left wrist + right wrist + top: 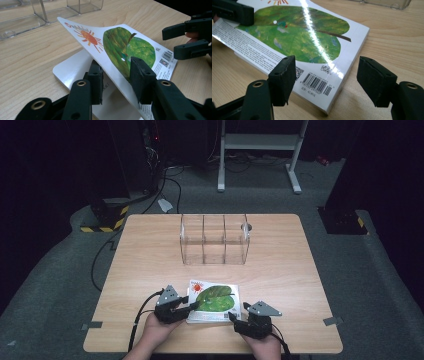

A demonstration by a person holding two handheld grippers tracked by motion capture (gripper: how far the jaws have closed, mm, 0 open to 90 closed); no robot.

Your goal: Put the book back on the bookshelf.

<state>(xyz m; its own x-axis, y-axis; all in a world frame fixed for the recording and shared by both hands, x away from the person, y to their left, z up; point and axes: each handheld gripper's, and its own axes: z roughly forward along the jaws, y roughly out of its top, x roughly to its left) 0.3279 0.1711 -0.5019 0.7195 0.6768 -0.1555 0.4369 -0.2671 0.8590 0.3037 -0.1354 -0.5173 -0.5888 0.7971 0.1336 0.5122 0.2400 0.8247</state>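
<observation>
Left hand-held gripper [192,305] sits near the front edge of the desk [150,250], left of the middle, and its two black pads stand on either side of the lifted cover [117,47] of a picture book [214,301]. In the left gripper view one pad is under the cover and the other lies on its printed side, over the lower edge of the green leaf; the cover is raised at a slant, with the white page [72,70] below it laid bare. Whether both pads press firmly on the cover I cannot tell for sure, but they sit against it on both sides and the sheet is held up off the page.

Right hand-held gripper [234,316] rests at the book's front right corner, close to the desk's front edge. Its jaws stand well apart, with the barcode [318,83] corner of the book lying between and beyond them; neither pad touches the book, and nothing is held.

The book lies flat on the desk at the middle of the front edge, between the two hands, its cover showing a green leaf and a red-orange sun. A clear plastic organiser [214,239] with three compartments stands well behind it, toward the middle of the back edge.
</observation>
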